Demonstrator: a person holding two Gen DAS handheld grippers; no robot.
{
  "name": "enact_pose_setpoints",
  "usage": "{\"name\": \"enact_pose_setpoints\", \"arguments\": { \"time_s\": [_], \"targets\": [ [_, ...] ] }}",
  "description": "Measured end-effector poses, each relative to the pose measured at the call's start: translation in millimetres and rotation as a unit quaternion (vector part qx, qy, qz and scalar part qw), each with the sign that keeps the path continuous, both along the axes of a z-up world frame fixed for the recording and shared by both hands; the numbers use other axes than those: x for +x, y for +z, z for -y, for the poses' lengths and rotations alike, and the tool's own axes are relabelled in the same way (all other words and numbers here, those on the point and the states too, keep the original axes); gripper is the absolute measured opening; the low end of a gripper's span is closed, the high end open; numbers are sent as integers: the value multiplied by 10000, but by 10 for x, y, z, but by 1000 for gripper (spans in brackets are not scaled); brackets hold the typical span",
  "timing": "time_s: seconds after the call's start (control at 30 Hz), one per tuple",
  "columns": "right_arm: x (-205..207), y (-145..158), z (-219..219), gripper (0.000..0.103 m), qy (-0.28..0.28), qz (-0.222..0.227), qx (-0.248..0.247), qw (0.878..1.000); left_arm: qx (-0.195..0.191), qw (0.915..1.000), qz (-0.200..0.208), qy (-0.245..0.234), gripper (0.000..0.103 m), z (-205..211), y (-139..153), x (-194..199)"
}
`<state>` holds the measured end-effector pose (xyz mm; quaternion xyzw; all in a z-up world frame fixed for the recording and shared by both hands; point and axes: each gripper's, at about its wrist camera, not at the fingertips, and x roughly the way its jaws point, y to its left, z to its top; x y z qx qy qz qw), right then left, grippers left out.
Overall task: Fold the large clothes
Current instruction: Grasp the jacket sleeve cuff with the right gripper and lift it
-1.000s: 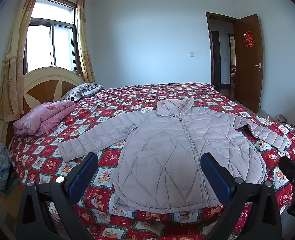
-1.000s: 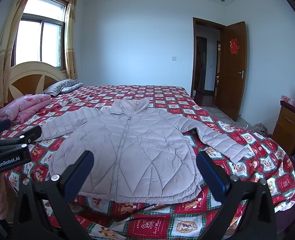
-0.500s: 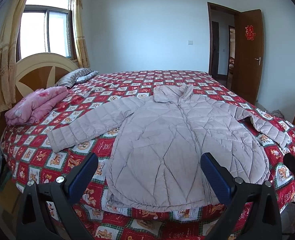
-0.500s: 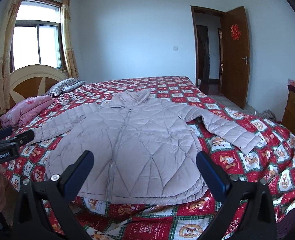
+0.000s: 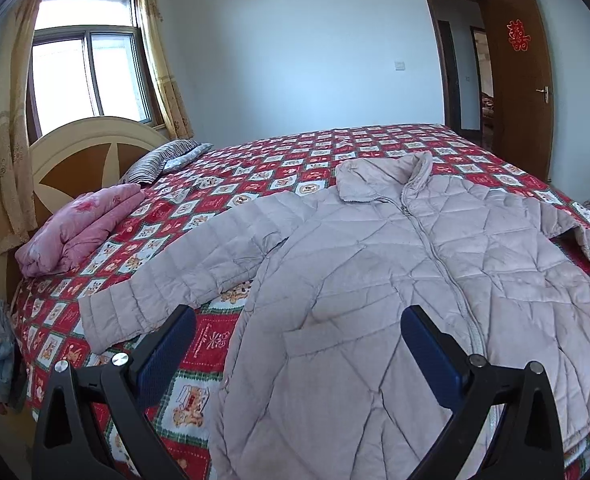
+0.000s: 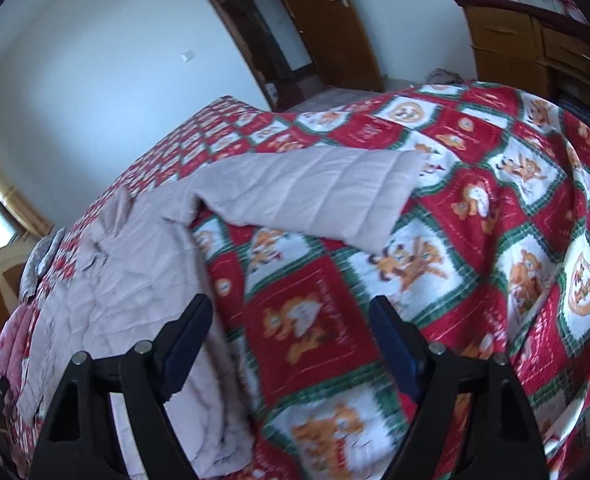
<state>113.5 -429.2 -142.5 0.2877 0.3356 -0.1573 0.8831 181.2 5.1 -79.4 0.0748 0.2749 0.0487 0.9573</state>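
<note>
A pale grey-pink quilted jacket (image 5: 395, 280) lies flat, front up and zipped, on a bed with a red patterned bedspread (image 5: 255, 176). Its left sleeve (image 5: 183, 280) stretches toward the bed's near left edge. My left gripper (image 5: 297, 344) is open and empty, low over the jacket's lower left part. In the right wrist view the jacket's body (image 6: 135, 280) is on the left and its right sleeve (image 6: 315, 196) lies across the bedspread (image 6: 495, 240). My right gripper (image 6: 291, 336) is open and empty, tilted, above the bedspread just below that sleeve.
A folded pink quilt (image 5: 79, 232) and a striped pillow (image 5: 159, 160) lie by the headboard (image 5: 83, 156) at the left. A wooden dresser (image 6: 535, 48) stands beyond the bed's right side. An open wooden door (image 5: 519, 80) is at the far right.
Both grippers have moved closer to the bed. The left one dropped toward the jacket's lower left. The right one swung right and tilted toward the right sleeve.
</note>
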Motion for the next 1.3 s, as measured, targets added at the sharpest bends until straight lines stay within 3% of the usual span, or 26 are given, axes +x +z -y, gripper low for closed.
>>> {"name": "enact_pose_setpoints", "arguments": {
  "time_s": [0.1,0.37,0.4,0.5,0.53,0.63,0.8,0.9,1.1,1.3],
  "targets": [
    [113,-78,333,75,-311,-134,137,9993,2,9999,-46,125,102,-34,-124,302],
    [558,-216,734,73,-591,-474,62,9971,110,9989,-250,384,102,-99,-370,887],
    [612,-252,752,67,-574,-532,75,9969,129,9988,-255,388,102,-103,-386,931],
    [736,-315,727,28,-465,-663,-1,9967,120,9986,-327,404,102,-143,-438,1048],
    [747,-319,727,19,-417,-651,-24,9970,104,9984,-362,418,102,-162,-459,1085],
    [730,-289,836,12,-441,-643,-31,9969,29,9980,-443,444,102,-247,-507,1155],
    [731,-67,1184,9,-874,-660,-393,9932,-50,9971,-503,564,102,-432,-545,1278],
    [792,134,1174,9,-906,-586,-642,9921,-132,9966,-486,651,102,-556,-530,1352],
    [1035,718,672,9,-571,-180,-1779,9822,-129,9955,-474,817,102,-739,-537,1552],
    [1359,1034,-6,9,39,94,-2733,9619,-258,9939,-624,871,102,-809,-579,1709]
  ]
}}
